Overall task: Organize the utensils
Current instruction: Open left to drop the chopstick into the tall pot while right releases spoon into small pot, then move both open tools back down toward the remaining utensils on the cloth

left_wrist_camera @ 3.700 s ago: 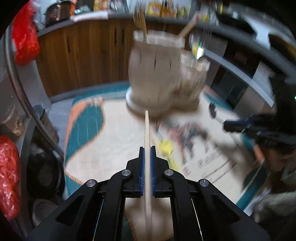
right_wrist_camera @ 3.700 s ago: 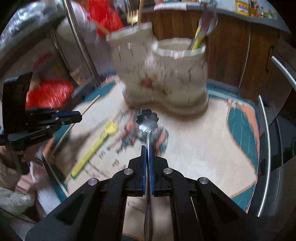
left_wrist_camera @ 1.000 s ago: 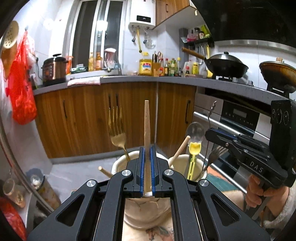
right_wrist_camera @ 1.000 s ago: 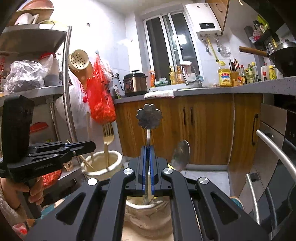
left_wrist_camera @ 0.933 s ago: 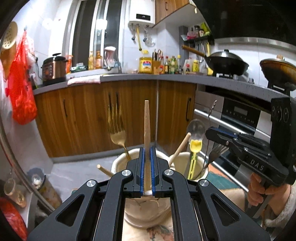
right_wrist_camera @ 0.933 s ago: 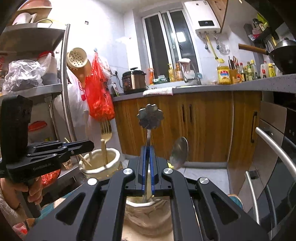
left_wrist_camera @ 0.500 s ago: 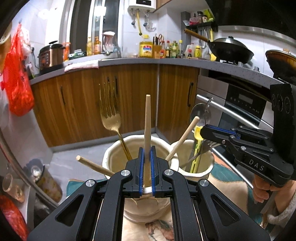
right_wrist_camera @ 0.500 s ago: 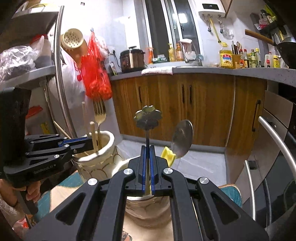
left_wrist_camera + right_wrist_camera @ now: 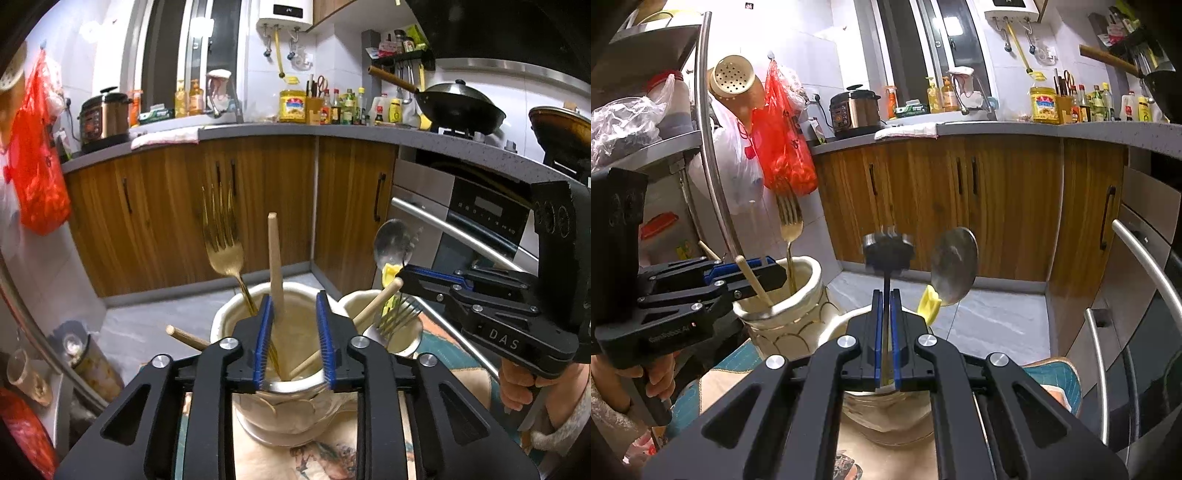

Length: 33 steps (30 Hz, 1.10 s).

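Two joined cream ceramic pots stand on a patterned mat. Above the left pot (image 9: 225,317) my left gripper (image 9: 293,332) is opening; a wooden chopstick (image 9: 275,266) stands in the pot and leans by the left pad, free of the right one. A gold fork (image 9: 223,243) and other chopsticks share that pot. Over the right pot (image 9: 849,319) my right gripper (image 9: 886,314) is opening, and a flower-headed spoon (image 9: 888,253), blurred, slips down between its pads. A steel spoon (image 9: 955,266) and a yellow utensil (image 9: 931,306) stand in this pot.
Wooden cabinets (image 9: 166,221) and a grey counter run behind the pots. An oven with a steel bar handle (image 9: 461,229) is on the right, a metal shelf rack (image 9: 709,147) and red bag (image 9: 783,147) on the left. A hand (image 9: 517,384) holds the right gripper.
Both grippers came down over the pots. The left jaws have parted and released the chopstick into the left pot. The flower spoon has sunk lower between the right pads.
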### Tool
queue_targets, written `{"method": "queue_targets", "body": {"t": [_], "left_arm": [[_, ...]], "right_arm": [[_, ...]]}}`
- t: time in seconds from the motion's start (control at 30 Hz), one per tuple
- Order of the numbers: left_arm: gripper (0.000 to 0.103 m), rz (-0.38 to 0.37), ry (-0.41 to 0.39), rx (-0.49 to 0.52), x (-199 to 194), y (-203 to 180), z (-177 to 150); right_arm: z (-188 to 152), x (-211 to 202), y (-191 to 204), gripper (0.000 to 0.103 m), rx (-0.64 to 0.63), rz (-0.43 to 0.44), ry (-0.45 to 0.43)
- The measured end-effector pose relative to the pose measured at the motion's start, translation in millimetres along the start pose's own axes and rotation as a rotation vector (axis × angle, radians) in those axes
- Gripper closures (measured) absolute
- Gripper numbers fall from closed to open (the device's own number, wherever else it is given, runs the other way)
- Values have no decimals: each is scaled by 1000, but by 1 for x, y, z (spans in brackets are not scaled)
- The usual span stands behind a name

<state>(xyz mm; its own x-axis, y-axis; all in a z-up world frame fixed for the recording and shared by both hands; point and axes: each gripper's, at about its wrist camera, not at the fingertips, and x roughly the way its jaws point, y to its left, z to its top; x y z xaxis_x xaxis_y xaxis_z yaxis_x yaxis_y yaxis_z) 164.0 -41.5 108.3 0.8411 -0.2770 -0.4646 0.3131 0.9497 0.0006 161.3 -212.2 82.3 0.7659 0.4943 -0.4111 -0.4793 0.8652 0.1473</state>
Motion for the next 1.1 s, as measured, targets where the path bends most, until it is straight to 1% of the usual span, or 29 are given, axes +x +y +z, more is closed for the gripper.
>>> {"method": "queue_targets", "body": {"t": [0.03,0.07,0.1,0.23,0.3,0.43,0.5,0.6,0.63,0.7,0.73,0.8,0.83,0.9,0.97,1.1], "left_arm": [[72,2,-7,3,-4,-1,2],[70,4,-10,5,-5,-1,3],[69,6,-14,5,-8,-2,4],[63,12,-39,11,-24,-4,10],[62,17,-49,15,-32,-5,13],[55,26,-66,13,-50,-6,16],[47,39,-74,11,-61,-6,16],[40,53,-76,3,-76,-5,14],[38,55,-71,-2,-81,-4,11],[32,64,-61,-6,-87,-3,7],[31,72,-54,-8,-90,-2,3],[24,82,-39,-11,-95,-1,-4],[23,86,-31,-11,-96,0,-8],[18,102,-2,-17,-99,3,-19],[16,114,36,-30,-97,6,-32],[15,128,129,-53,-89,12,-65]], "right_arm": [[0,-3,0,95,1,1,-4],[1,-5,1,90,2,0,-9],[2,-8,1,87,3,-1,-14],[9,-24,1,85,12,-14,-40],[10,-33,1,73,20,-20,-52],[16,-52,4,63,18,-36,-72],[16,-60,5,51,20,-44,-76],[14,-76,7,39,24,-37,-80],[14,-79,8,38,23,-38,-80],[11,-86,9,32,22,-37,-77],[8,-90,9,31,24,-38,-72],[1,-96,11,26,26,-36,-54],[-2,-97,12,24,25,-34,-45],[-11,-99,16,18,19,-33,-17],[-21,-97,19,17,18,-35,14],[-45,-87,28,14,5,-45,100]]}}
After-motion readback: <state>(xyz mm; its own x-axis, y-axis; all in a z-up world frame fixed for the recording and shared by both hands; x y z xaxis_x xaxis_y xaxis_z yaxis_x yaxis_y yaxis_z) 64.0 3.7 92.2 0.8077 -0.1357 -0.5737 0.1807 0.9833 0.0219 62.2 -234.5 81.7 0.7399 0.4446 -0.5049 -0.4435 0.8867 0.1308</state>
